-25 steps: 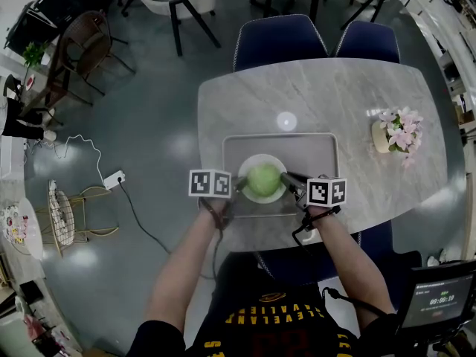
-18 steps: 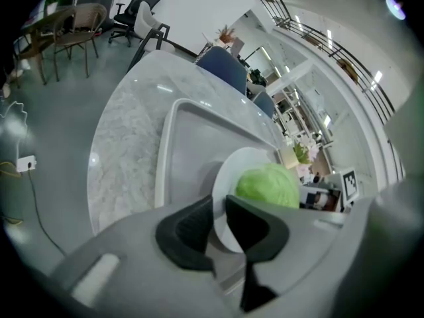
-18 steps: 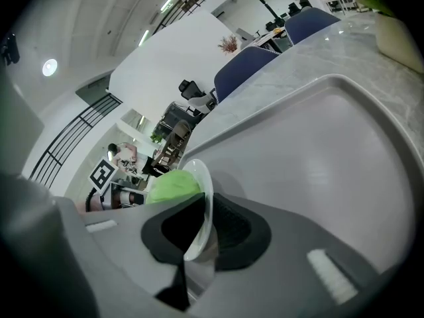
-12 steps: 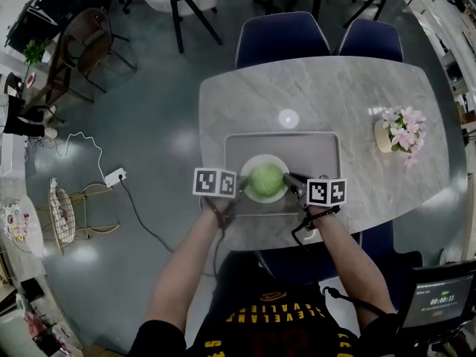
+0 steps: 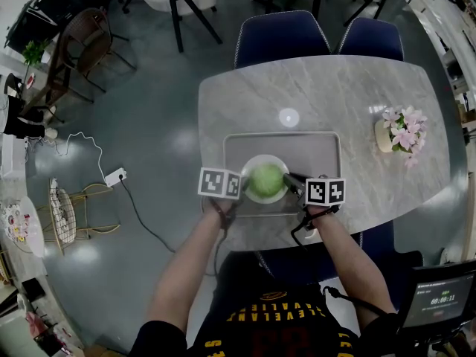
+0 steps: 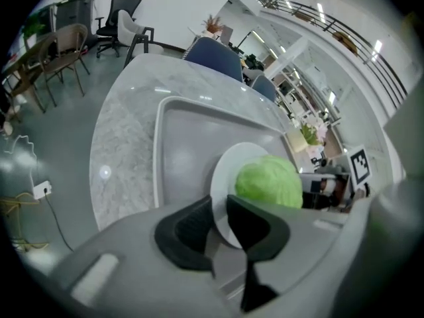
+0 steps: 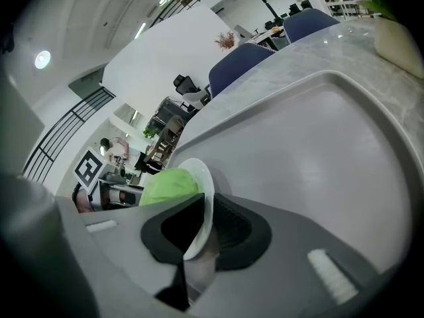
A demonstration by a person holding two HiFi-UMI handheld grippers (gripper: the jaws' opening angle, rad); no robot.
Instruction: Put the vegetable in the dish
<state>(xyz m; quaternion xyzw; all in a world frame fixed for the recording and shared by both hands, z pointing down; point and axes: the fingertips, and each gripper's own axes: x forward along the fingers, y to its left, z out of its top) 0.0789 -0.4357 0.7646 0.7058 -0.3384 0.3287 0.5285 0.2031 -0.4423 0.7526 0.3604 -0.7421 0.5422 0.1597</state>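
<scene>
Marble table [image 5: 335, 88]: oval, with blue chairs [image 5: 282, 39] at the far side and a pot of pink flowers [image 5: 398, 134] well off to the right
Grey tray [image 5: 312, 151]: lies near the table edge closest to the person, and its right half is bare
White dish [image 5: 251, 162]: sits in the left half of the tray; whether it rests on the tray or is raised just clear cannot be told
Green cabbage [image 5: 265, 178]: already on the dish, a round head covering most of it, so the task looks all but done
Left gripper [image 6: 217, 211]: jaws narrow, the left rim of the dish between them
Right gripper [image 7: 207, 211]: jaws pinched on the opposite rim
Handling the dish: in my judgement both grips must stay level and move together, since the round head could roll if one side dips
Tray wall and table edge: the raised wall stands close on the left and near sides; open room lies to the right and beyond
</scene>
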